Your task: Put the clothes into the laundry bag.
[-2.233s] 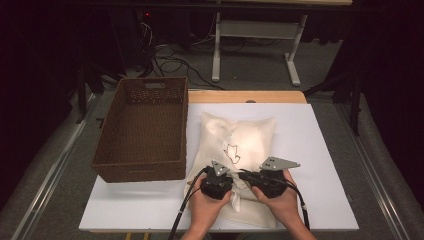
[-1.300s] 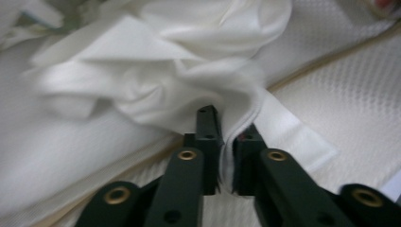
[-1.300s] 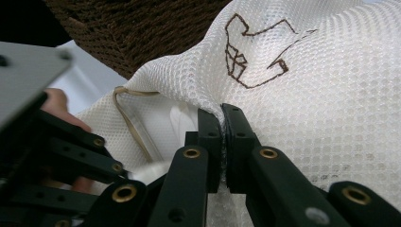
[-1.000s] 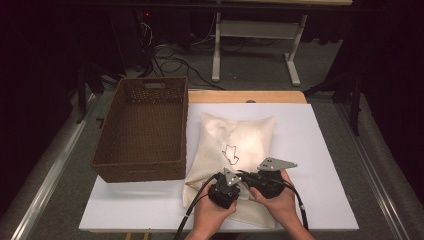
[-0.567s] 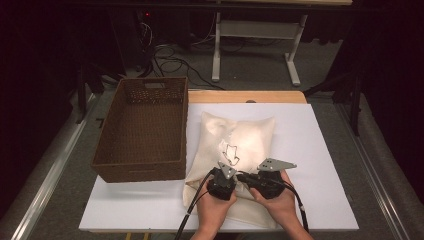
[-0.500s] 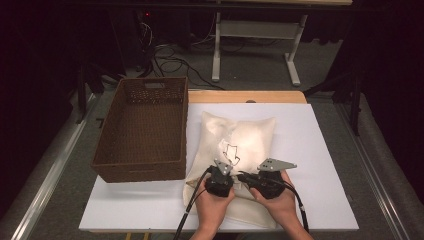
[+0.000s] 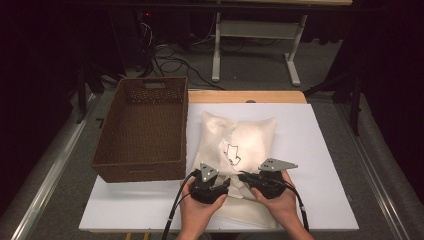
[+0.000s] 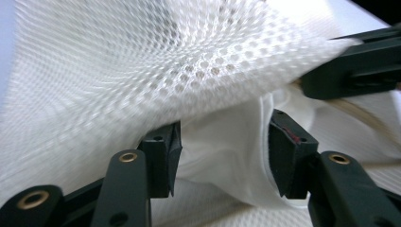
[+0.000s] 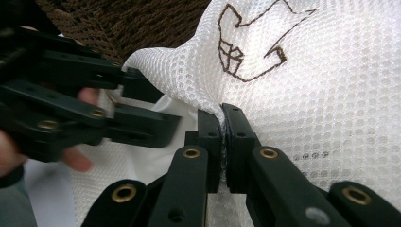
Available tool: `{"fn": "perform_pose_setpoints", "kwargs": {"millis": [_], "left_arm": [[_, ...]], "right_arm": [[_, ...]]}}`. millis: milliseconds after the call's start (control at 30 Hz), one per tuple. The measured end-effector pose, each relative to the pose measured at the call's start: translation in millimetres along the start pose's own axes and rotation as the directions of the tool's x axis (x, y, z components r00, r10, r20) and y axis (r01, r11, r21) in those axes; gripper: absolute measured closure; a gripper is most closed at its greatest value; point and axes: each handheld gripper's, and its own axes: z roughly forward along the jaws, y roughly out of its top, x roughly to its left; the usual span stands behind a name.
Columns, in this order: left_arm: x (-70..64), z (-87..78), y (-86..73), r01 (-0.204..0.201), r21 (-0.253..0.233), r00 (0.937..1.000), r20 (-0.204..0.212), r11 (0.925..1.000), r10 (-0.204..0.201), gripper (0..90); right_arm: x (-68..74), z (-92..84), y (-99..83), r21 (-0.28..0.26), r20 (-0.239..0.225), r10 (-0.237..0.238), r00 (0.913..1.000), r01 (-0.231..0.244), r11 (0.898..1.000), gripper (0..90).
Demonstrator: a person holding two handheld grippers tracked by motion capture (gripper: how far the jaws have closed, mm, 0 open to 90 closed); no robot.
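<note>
A white mesh bag point(image 7: 245, 135) with a brown stitched outline point(image 7: 231, 154) lies on the white table point(image 7: 310, 150). My right gripper point(image 9: 223, 137) is shut on the bag's near edge and holds the upper mesh layer point(image 9: 321, 94) up. In the high view it point(image 7: 247, 179) sits at the bag's near end. My left gripper point(image 8: 222, 153) is open at the bag's mouth under the raised mesh point(image 8: 142, 71), with smooth white cloth point(image 8: 227, 175) between its jaws. From above, the left gripper point(image 7: 222, 185) points right, towards the right one.
A brown wicker basket point(image 7: 142, 127) stands on the table's left, right beside the bag, and looks empty. A wooden strip point(image 7: 245, 96) runs along the table's far edge. Cables trail from both grippers towards the near edge.
The left gripper nudged towards the right gripper, then eased back a little to the left. The bag's near part shifted slightly. The right gripper stayed shut on the mesh.
</note>
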Motion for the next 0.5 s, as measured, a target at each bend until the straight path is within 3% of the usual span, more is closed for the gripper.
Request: {"fn": "perform_pose_setpoints", "kwargs": {"millis": [33, 133, 233, 333, 433, 500], "left_arm": [[0.0, 0.0, 0.0, 0.0, 0.0, 1.0, 0.0, 1.0, 0.0, 52.0], [-5.2, -8.7, -4.5, -0.026, 0.012, 0.9978, 0.062, 0.9996, 0.025, 70.9], [-14.0, -3.0, -5.2, -0.039, 0.042, 0.9965, 0.075, 0.9983, 0.036, 85.4], [-21.8, 11.8, -9.4, -0.052, 0.086, 0.9921, 0.118, 0.995, 0.042, 87.1], [-24.4, 23.0, -10.1, -0.062, 0.109, 0.9917, 0.119, 0.992, 0.049, 87.2], [-22.1, 35.8, -4.4, -0.034, 0.114, 0.9935, 0.112, 0.9929, 0.021, 87.5]], "right_arm": [[0.0, 0.0, 0.0, 0.0, 0.0, 0.0, 1.0, 0.0, 1.0, 88.1], [-1.3, 0.0, -0.1, 0.0, -0.005, 0.011, 0.9999, -0.011, 1.0, 88.1], [-1.2, 0.2, 0.2, 0.001, -0.003, 0.011, 0.9999, -0.011, 1.0, 88.1], [-1.5, -0.5, 0.1, 0.001, -0.004, 0.008, 1.0, -0.008, 1.0, 88.1], [-1.3, -0.4, -0.1, 0.002, -0.005, 0.009, 0.9999, -0.009, 1.0, 88.1], [-1.0, 0.2, -0.3, 0.002, -0.005, 0.014, 0.9999, -0.014, 1.0, 88.1]]}}
